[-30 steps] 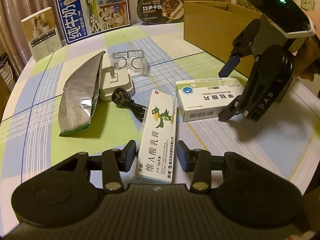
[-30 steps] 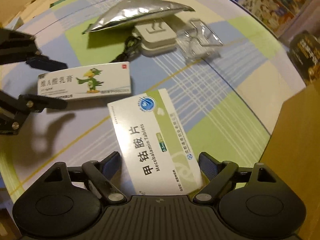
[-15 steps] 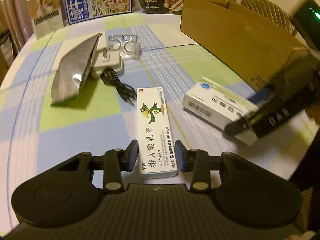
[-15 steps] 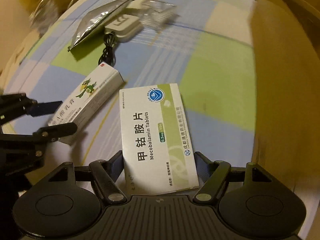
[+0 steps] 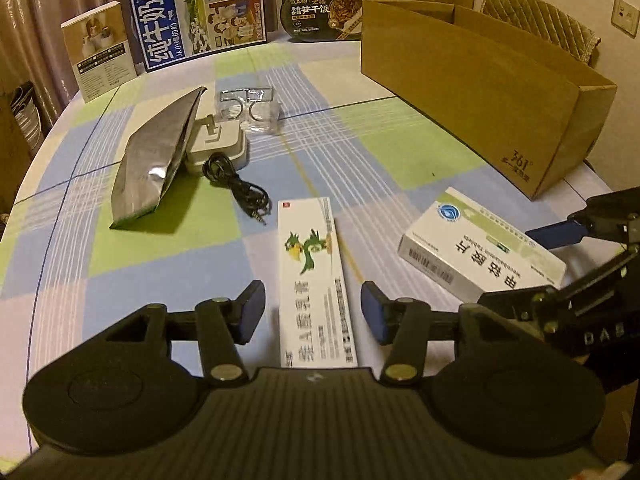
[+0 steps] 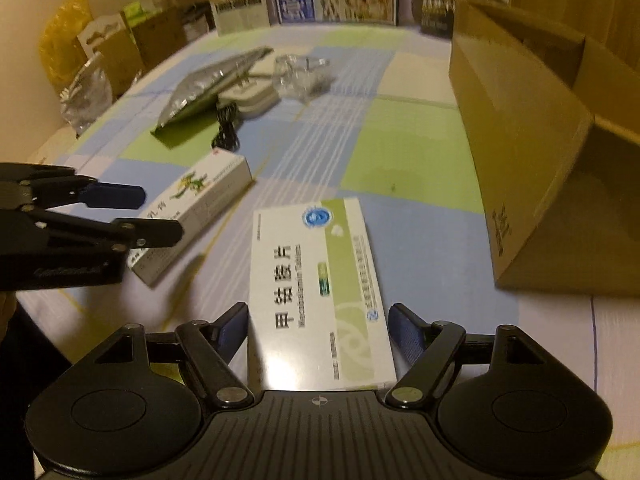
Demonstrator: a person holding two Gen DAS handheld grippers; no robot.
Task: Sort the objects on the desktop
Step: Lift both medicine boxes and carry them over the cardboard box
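Observation:
A long white ointment box with a green bird (image 5: 312,264) lies flat on the checked tablecloth. My left gripper (image 5: 312,312) straddles its near end; the jaws are opening and both pads stand clear of its sides. A white and green tablet box (image 6: 320,272) sits lengthwise between the fingers of my right gripper (image 6: 320,328). Those jaws are easing open, but the pads still press on the box's long sides. In the left wrist view the tablet box (image 5: 472,248) and right gripper (image 5: 508,268) are at the right. An open cardboard box (image 5: 480,80) stands behind them.
A silver foil pouch (image 5: 156,160), a white charger (image 5: 216,144), a black cable (image 5: 236,188) and a clear plastic case (image 5: 248,108) lie at mid-left. A blue milk carton (image 5: 200,12), a small book-like box (image 5: 100,52) and a black food bowl (image 5: 324,12) line the far edge.
My left jaws have spread away from the ointment box. The right gripper has rolled and swung round with the tablet box, which has turned on the table.

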